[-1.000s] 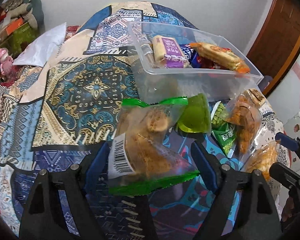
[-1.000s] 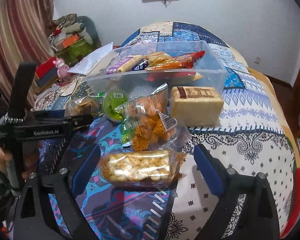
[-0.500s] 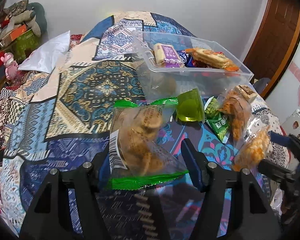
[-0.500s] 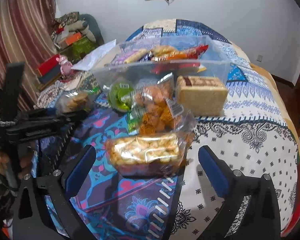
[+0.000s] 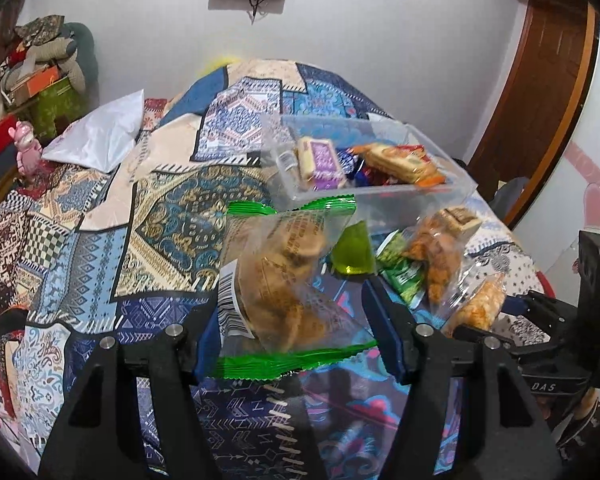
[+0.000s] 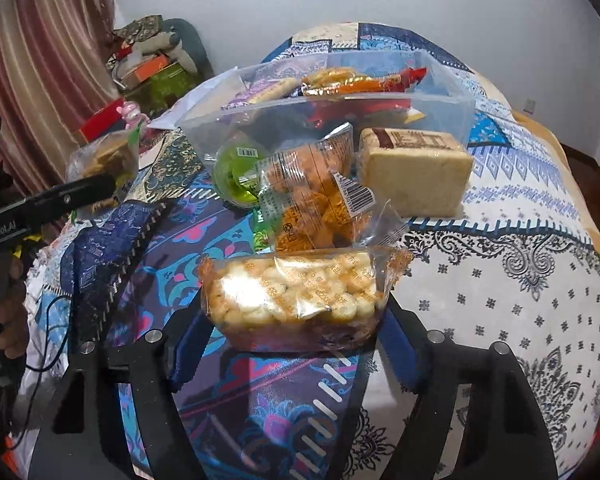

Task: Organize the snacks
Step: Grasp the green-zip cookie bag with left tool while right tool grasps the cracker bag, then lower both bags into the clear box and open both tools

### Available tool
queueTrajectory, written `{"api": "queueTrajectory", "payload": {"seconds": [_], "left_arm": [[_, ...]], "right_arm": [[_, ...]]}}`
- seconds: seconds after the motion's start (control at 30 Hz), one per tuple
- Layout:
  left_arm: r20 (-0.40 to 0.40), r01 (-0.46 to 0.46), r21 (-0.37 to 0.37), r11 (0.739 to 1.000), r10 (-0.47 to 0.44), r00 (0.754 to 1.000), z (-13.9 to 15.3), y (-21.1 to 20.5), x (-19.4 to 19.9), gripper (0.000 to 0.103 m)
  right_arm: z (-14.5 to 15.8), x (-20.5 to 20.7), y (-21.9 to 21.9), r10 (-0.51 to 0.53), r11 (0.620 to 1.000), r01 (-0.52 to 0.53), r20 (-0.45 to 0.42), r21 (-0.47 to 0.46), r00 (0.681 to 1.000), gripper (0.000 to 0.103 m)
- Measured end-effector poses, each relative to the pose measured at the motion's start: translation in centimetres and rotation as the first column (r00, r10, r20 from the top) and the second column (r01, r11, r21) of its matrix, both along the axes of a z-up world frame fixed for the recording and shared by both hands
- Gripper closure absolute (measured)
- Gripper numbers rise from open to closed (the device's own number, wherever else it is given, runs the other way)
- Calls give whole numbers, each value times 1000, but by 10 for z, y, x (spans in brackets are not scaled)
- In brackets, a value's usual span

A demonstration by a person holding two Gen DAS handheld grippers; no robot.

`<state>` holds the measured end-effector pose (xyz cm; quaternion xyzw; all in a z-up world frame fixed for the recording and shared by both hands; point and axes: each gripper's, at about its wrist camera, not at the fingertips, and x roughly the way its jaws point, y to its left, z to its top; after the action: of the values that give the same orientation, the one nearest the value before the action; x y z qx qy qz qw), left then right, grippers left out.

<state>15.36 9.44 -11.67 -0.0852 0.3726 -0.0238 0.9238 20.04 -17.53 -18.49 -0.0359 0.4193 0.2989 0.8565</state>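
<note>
My left gripper is shut on a clear green-edged cookie bag and holds it above the patterned cloth; it also shows in the right wrist view. My right gripper is shut on a clear bag of pale puffed snacks, lifted off the cloth; that bag shows at the right of the left wrist view. A clear plastic bin with several wrapped snacks stands beyond both grippers.
On the cloth before the bin lie an orange snack bag, a green jelly cup, a small green packet and a tan cake block. A white bag lies far left.
Both grippers have closed on their bags and lifted them. The views have pulled back and up, so the bin sits farther away.
</note>
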Motion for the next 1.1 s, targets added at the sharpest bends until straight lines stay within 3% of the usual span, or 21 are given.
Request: {"api": "queueTrajectory", "payload": {"seconds": [0.37,0.6,0.93,1.1], "left_arm": [[90,27,18,999,-29,996,39,-12,17,38],[159,47,56,997,-55,986,60,-25,42,38],[150,53,28,998,-57,987,59,-32,100,38],[125,42,30,999,-46,991,49,-30,133,38]], "right_arm": [[51,5,-13,-33,998,26,131,53,991,30],[80,37,-8,-85,994,70,207,79,975,30],[98,94,0,-142,987,121,231,103,963,30],[92,122,13,-147,989,136,232,66,962,30]]}}
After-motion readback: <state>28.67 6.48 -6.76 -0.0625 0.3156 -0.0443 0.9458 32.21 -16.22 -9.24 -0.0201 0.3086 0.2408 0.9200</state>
